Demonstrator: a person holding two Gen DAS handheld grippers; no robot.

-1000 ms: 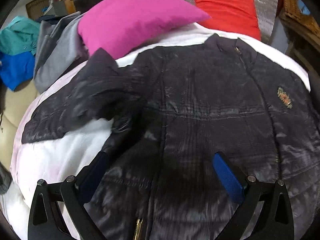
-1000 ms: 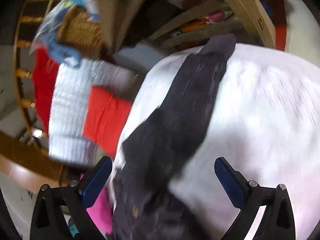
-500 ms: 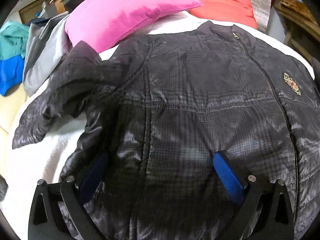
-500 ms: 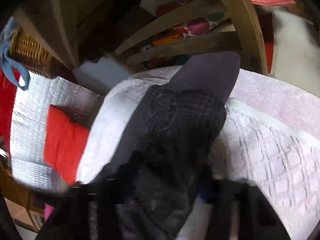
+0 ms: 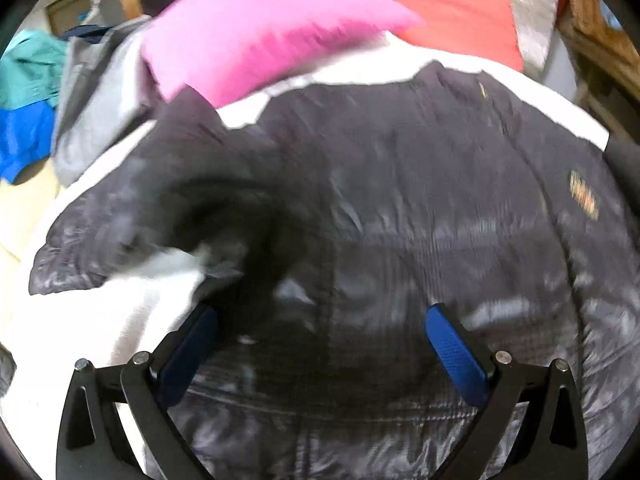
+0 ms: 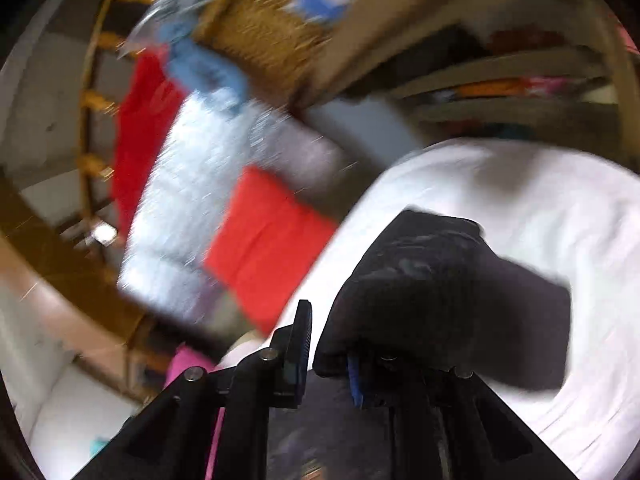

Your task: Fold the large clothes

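Observation:
A dark quilted jacket (image 5: pixel 400 200) lies front-up on the white bed cover (image 5: pixel 100 312), with a small gold crest on its chest. One sleeve (image 5: pixel 140 216) lies bunched out to the left. My left gripper (image 5: pixel 324 344) hovers open over the jacket's lower part, its blue pads (image 5: pixel 456 352) wide apart and holding nothing. In the right wrist view, my right gripper (image 6: pixel 326 344) has its jaws closing to a narrow gap on the other sleeve's cuff end (image 6: pixel 440 280). That end hangs raised above the white cover (image 6: pixel 560 200) and drapes over the right finger, hiding it.
A pink pillow (image 5: pixel 272 28) and a red cushion (image 5: pixel 452 12) sit behind the jacket. Grey (image 5: pixel 96 92), teal (image 5: pixel 28 68) and blue (image 5: pixel 24 136) clothes are piled at the left. A wicker basket (image 6: pixel 260 28) and wooden shelves (image 6: pixel 500 68) stand past the bed's right edge.
My right gripper went from wide open to closed on the sleeve end, then rose and rolled, lifting the cuff off the cover. The left gripper stayed open over the jacket.

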